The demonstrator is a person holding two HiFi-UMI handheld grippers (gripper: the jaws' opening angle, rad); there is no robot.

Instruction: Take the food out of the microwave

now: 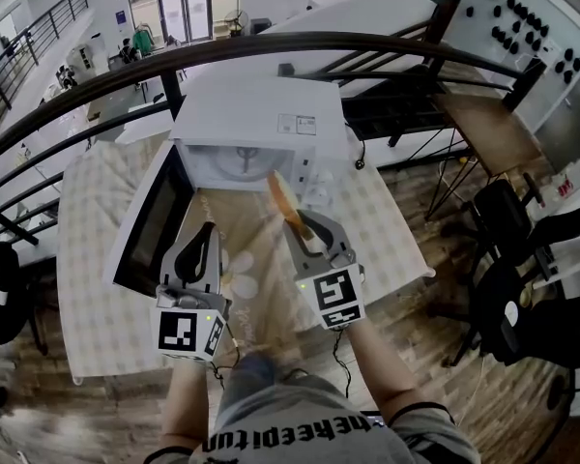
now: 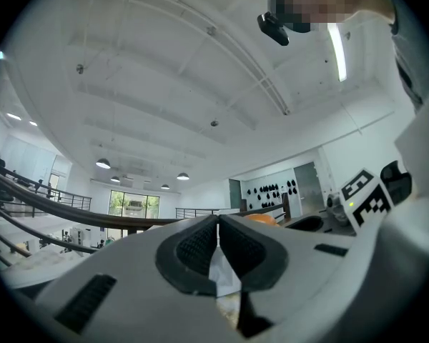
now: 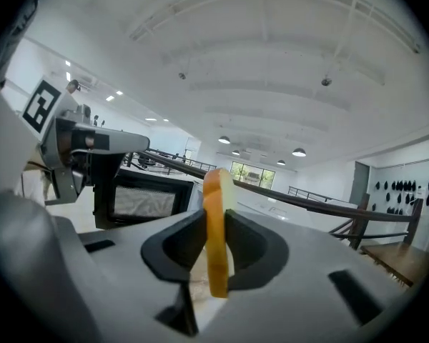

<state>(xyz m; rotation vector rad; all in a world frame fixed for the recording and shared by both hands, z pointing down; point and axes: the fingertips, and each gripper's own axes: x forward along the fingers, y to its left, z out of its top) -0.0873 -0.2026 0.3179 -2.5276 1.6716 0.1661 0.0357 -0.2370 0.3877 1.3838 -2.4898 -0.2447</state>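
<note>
The white microwave [image 1: 256, 114] stands at the back of the table with its door [image 1: 155, 220] swung open to the left and its cavity lit. My right gripper [image 1: 300, 228] is shut on a slice of bread with an orange-brown crust [image 1: 282, 201], held on edge in front of the cavity. In the right gripper view the slice [image 3: 214, 191] stands upright between the pads of that gripper [image 3: 216, 241], with the open door [image 3: 139, 199] behind it. My left gripper [image 1: 208, 232] hovers beside the door, shut with nothing in it [image 2: 218, 245].
A checked cloth covers the table [image 1: 87, 259]. Pale round items [image 1: 240, 274] lie on it between the grippers. A dark curved railing [image 1: 271, 46] runs behind the microwave. Black chairs stand at the right [image 1: 522, 259] and the left [image 1: 0, 288].
</note>
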